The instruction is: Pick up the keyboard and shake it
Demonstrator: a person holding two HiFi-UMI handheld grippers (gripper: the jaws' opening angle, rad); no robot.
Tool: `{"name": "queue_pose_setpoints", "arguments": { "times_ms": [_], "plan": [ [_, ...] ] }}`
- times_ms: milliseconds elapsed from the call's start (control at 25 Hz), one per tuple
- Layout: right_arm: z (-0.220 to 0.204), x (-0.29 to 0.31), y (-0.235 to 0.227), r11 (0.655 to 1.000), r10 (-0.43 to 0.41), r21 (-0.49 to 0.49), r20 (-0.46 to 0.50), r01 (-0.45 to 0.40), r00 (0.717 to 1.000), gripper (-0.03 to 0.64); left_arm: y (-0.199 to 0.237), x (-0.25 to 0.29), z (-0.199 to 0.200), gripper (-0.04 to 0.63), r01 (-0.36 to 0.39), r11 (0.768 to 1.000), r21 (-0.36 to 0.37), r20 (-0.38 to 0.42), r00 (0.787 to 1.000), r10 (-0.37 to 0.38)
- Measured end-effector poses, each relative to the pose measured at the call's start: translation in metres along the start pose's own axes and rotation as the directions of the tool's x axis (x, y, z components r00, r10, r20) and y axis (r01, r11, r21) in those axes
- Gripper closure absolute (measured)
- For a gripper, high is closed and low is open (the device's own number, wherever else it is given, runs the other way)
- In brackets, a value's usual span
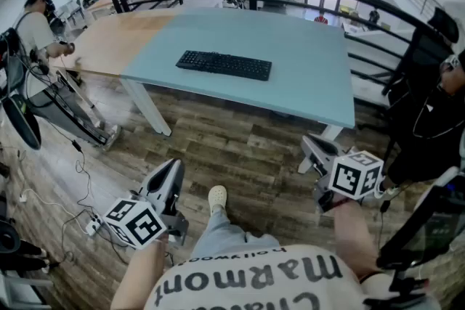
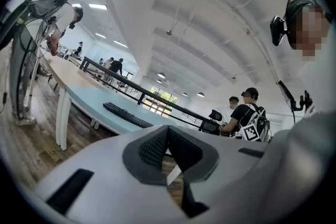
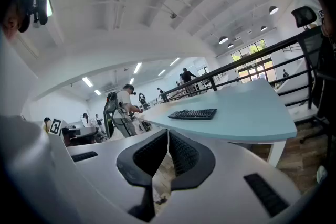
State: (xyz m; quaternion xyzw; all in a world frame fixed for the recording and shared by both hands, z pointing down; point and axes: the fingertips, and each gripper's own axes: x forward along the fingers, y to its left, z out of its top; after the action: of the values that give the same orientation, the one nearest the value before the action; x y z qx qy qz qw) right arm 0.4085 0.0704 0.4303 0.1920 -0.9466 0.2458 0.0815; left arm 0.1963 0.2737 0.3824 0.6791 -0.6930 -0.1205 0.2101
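Keyboard [image 1: 224, 64] lies untouched on the far surface [image 1: 305, 76]; my left gripper [image 1: 172, 170] and right gripper [image 1: 311, 146], both closed and empty, hang near me. Nothing done yet.

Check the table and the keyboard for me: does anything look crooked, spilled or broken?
Nothing stands out. The black keyboard lies flat on the blue table, roughly in line with its near edge, and there is no spill or visible damage.
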Motion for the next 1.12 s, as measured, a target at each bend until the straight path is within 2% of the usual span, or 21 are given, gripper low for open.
{"name": "queue_pose_setpoints", "arguments": {
  "times_ms": [240,480,680,1000,1120],
  "plan": [
    [0.004,0.019,0.006,1.0,-0.004,0.0,-0.009,0.004,1.0,0.575,0.016,0.015,0.007,0.594,0.018,1.0,-0.002,-0.01,1.0,-0.018],
    [0.01,0.047,-0.007,0.999,-0.038,-0.007,-0.036,0.038,0.999,0.575,0.038,0.051,0.018,0.594,0.056,0.998,0.005,-0.017,0.998,-0.056],
    [0.026,0.101,-0.023,0.996,-0.058,0.059,-0.065,0.062,0.996,0.575,0.079,0.089,0.037,0.592,0.057,0.998,-0.018,-0.015,0.998,-0.057],
    [0.068,0.204,-0.03,0.995,-0.08,0.048,-0.112,0.085,0.99,0.575,0.152,0.148,0.09,0.594,0.046,0.998,-0.046,-0.011,0.999,-0.047],
    [0.084,0.238,-0.03,0.995,-0.08,0.054,-0.116,0.087,0.99,0.575,0.172,0.164,0.11,0.592,0.057,0.998,-0.031,-0.017,0.998,-0.057]
  ]
}}
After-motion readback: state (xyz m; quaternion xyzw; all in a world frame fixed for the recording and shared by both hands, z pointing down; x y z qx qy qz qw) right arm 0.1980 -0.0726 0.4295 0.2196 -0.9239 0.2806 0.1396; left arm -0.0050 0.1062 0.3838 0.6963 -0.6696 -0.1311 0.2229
